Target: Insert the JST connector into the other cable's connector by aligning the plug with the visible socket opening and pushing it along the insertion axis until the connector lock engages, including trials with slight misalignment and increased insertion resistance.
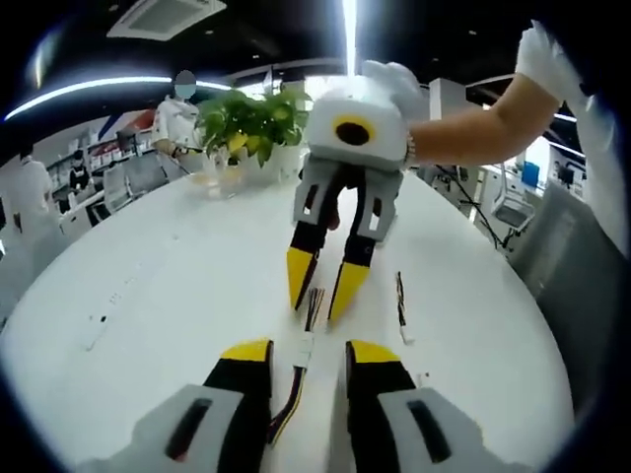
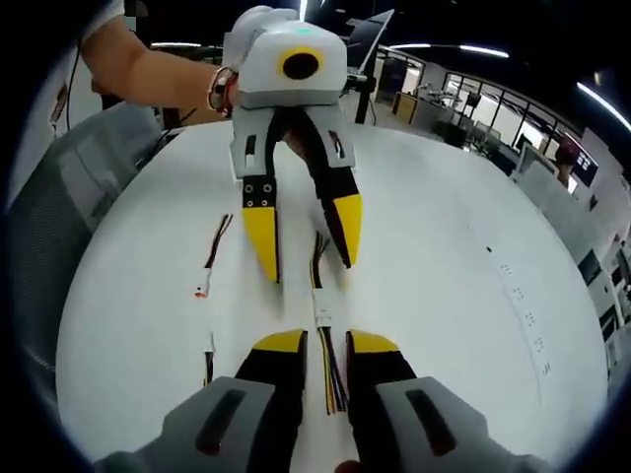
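The JST cable (image 1: pixel 299 370) lies on the white table (image 1: pixel 148 296), its long axis running from the left gripper (image 1: pixel 308 357) to the right gripper (image 1: pixel 320 286) — both jaw pairs narrowly open, straddling it, probably not gripping.

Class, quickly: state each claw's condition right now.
Left claw: open, straddling the cable, not gripping.
Right claw: open, straddling the same cable, not gripping.
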### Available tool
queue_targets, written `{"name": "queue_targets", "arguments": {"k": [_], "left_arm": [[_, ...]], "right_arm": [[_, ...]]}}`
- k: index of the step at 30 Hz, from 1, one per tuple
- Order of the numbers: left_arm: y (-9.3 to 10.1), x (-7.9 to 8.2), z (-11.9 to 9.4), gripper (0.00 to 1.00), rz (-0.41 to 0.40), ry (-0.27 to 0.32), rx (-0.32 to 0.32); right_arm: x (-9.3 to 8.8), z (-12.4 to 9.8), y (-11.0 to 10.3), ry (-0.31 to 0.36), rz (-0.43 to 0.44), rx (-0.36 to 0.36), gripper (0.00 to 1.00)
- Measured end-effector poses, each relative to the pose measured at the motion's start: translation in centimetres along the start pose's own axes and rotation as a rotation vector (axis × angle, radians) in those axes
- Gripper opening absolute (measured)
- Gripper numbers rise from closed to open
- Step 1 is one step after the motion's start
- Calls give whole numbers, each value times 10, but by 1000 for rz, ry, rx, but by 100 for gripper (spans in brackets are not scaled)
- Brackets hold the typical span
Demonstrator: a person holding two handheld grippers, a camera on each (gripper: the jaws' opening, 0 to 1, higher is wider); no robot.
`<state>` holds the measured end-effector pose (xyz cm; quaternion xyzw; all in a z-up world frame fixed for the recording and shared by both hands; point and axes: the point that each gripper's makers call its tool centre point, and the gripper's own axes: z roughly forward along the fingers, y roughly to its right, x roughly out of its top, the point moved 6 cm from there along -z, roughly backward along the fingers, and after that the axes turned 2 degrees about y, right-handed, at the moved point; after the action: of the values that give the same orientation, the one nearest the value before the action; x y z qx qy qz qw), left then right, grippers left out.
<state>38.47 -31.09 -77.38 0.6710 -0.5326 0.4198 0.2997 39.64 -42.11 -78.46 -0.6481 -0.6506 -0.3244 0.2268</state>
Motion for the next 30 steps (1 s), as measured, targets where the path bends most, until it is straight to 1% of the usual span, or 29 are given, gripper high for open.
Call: {"name": "queue_targets", "arguments": {"k": [6,10,13,17,19,21,24,28,30], "left_arm": [[4,4,-11,24,-8,16,26],[9,7,-20,24,-10,23,47],[18,8,-24,24,-2,16,49],[23,8,-29,25,1,12,55],[28,9,-31,25,-2,13,57],[36,9,-31,25,-2,13,56],[48,3,-30,25,8,-13,37],[55,-4,-29,25,-12,-15,23],[59,-8,-28,25,-13,-26,10]], "right_arm": [[2,-10,-2,-9,-12,-15,14],[4,-17,-8,-11,-18,-21,16],[4,-21,-12,-12,-24,-24,17],[5,-25,-21,-11,-31,-21,18],[4,-25,-25,-18,-41,-18,18],[2,-26,-29,-38,-68,-18,18],[-1,-26,-35,-37,-58,-4,19],[-4,-25,-39,-45,-53,3,20],[-6,-24,-40,-46,-50,6,20]]}}
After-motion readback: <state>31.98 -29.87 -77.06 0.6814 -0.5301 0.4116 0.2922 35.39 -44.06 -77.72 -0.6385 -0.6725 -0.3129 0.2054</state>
